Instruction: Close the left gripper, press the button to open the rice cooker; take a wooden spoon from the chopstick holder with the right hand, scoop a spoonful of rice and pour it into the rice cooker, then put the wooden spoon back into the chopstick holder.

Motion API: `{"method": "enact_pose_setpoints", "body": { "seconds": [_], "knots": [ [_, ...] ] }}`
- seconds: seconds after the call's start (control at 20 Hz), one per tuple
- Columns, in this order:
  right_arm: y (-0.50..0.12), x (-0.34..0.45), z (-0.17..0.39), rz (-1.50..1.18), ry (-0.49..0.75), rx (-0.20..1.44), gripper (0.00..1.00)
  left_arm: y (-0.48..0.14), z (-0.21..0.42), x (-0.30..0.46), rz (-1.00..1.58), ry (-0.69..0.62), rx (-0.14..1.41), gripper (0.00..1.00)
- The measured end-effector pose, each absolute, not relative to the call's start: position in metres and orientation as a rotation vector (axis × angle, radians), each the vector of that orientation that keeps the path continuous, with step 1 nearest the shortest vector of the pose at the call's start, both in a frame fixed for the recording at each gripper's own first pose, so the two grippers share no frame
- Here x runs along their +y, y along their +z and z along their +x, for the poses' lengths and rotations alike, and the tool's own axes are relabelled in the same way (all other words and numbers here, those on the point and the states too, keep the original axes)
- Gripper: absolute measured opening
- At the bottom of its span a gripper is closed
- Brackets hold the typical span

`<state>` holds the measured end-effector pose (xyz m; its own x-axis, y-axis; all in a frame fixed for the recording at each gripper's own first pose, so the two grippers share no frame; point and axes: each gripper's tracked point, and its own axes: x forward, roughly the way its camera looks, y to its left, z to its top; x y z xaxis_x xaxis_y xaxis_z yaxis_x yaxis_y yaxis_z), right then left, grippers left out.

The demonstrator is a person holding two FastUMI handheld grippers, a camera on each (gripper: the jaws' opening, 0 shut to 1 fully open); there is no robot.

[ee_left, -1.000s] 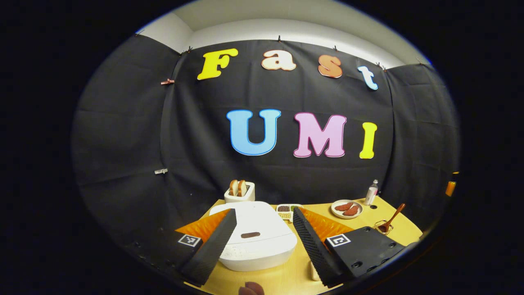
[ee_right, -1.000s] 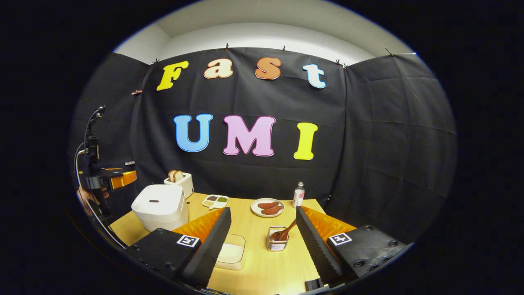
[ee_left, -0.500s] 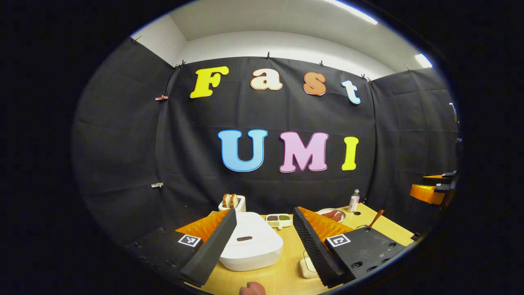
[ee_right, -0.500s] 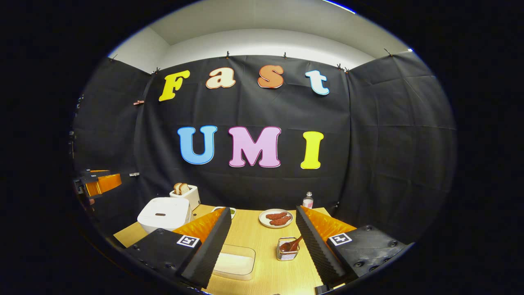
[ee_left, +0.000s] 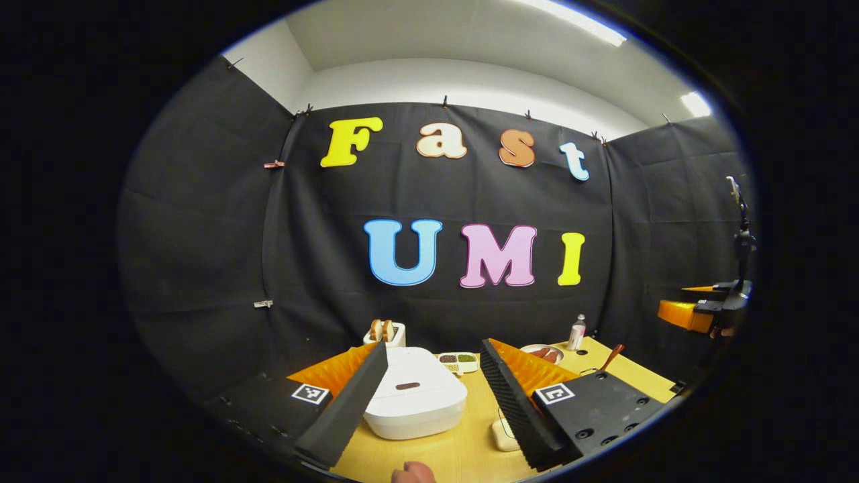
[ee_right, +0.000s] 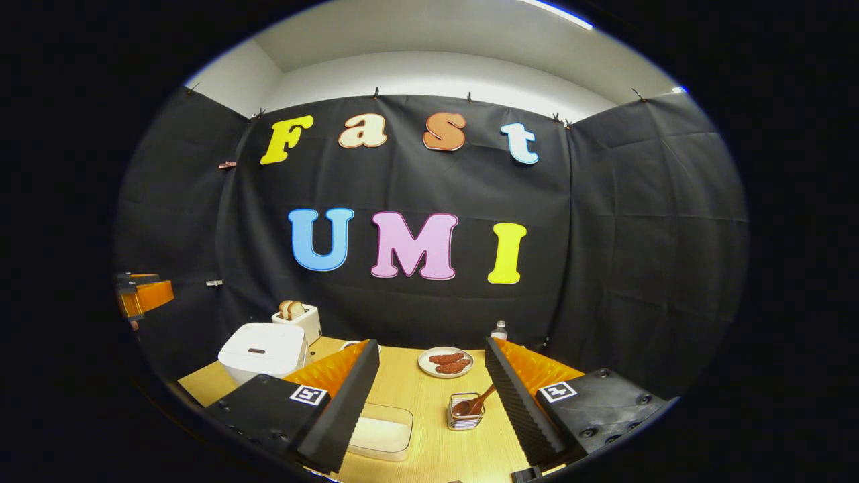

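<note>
Left gripper [ee_left: 429,396]: fingers spread wide, holding nothing, raised above the near table edge with the rice cooker [ee_left: 416,397] framed between them. Right gripper [ee_right: 429,396]: fingers equally wide apart, empty, raised over the table [ee_right: 429,443] with the rice container [ee_right: 381,431] and the chopstick holder [ee_right: 464,416] between them. The rice cooker lid is down; its dark button [ee_left: 407,386] faces up on the lid. The wooden spoon [ee_right: 478,400] stands in the chopstick holder, handle leaning up and to the right. This arrangement fits either a cooker not opened or one closed again with the spoon returned. Hazards: pressing the button with spread fingers could let them straddle or slip off it; a grip on the leaning handle taken off-centre could tip the light wire holder. Clearances: open tabletop lies between container, holder and the plate of food [ee_right: 445,362]; the cooker sits near the table's left edge, with the toaster [ee_right: 298,318] close behind it, restricting lid swing and approach from the rear.
</note>
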<state>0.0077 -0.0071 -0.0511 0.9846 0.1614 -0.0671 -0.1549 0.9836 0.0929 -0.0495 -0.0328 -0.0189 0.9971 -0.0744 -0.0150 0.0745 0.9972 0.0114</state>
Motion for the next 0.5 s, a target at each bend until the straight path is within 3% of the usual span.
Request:
{"method": "enact_pose_setpoints", "body": {
  "seconds": [0.5],
  "knots": [
    [-0.054,0.008,-0.003,0.086,0.169,0.084,0.98,-0.014,-0.061,-0.006,0.048,-0.041,-0.002,0.95]
  ]
}}
